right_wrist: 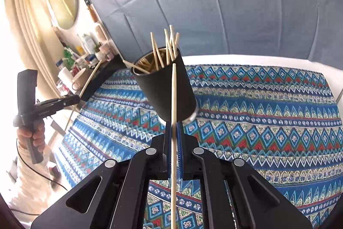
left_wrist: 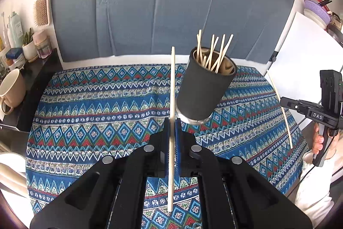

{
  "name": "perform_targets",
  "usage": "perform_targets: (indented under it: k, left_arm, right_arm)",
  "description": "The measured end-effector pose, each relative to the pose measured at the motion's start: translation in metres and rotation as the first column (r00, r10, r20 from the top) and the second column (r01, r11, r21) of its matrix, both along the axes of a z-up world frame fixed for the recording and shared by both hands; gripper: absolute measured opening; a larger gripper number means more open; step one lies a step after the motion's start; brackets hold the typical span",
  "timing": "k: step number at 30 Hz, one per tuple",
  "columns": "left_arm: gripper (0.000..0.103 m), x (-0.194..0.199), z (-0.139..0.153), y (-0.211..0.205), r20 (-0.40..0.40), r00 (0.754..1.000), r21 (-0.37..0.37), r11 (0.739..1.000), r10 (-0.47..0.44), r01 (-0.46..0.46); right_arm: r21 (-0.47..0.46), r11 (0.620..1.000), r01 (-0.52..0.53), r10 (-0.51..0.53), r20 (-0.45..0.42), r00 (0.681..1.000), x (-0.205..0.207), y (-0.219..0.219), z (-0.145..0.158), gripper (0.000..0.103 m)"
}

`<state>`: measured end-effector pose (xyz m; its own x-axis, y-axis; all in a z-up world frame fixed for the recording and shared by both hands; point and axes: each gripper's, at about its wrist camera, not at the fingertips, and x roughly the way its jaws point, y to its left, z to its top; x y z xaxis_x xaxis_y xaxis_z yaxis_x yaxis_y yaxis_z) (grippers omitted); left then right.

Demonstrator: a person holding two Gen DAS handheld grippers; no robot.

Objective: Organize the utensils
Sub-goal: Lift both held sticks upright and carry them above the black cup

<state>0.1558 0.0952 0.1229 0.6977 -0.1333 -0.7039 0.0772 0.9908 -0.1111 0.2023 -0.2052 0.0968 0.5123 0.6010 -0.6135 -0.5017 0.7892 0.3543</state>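
1. Patterned blue cloth [left_wrist: 103, 104] covered the table, with a grey-blue quilted panel [left_wrist: 150, 3] standing behind it and cluttered shelves off at nine o'clock in the left wrist view.

2. Near the middle of the cloth stood a black cup [left_wrist: 203, 91], already holding a loose bunch of pale wooden chopsticks [left_wrist: 214, 53] fanning up out of its rim.

3. The left gripper [left_wrist: 172, 143] had its jaws clamped on a single chopstick [left_wrist: 172, 83], which lay just beside the cup, at nine o'clock of it in that view.

4. The right gripper [right_wrist: 174, 143] was likewise clamped on its own chopstick [right_wrist: 174, 89], which crossed in front of the cup [right_wrist: 167, 87] in the right wrist view.

5. Each held stick ran with its long axis along the gripper's line, from six o'clock to twelve o'clock in its own view, one end past the jaws towards the cup and the other trailing back under the gripper.

6. Judged by look, the sticks were light, stiff, thin and smooth, so they could pivot or slip between the pads if knocked against the cup's rim or the sticks already inside.

7. The pads gripped each stick around its middle, which seemed a sound place to hold, leaving enough length ahead to drop into the cup.

8. Seen from the left, the right-hand stick [left_wrist: 280, 108] looked bowed, probably a lens effect.
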Motion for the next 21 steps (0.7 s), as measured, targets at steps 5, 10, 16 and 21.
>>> perform_targets:
  k: [5,10,16,21]
  left_arm:
    - [0.005,0.012,0.027,-0.008,0.082,0.997,-0.033,0.999,-0.012,0.015]
    - [0.005,0.027,0.042,-0.016,0.132,0.991,-0.058,0.998,-0.014,0.022]
    - [0.005,0.058,0.043,-0.032,0.154,0.987,-0.067,0.996,-0.05,0.061]
    - [0.005,0.086,0.044,-0.046,0.177,0.982,-0.064,0.994,-0.072,0.085]
  right_arm:
    - [0.038,0.999,-0.027,0.025,0.053,0.998,0.011,0.011,0.026,0.005]
    - [0.076,0.996,-0.053,0.046,0.088,0.995,0.027,0.021,0.042,0.005]
    - [0.153,0.983,-0.104,0.088,0.11,0.99,0.054,0.032,0.046,0.005]
    - [0.255,0.96,-0.118,0.087,0.132,0.987,0.081,0.037,0.043,0.005]
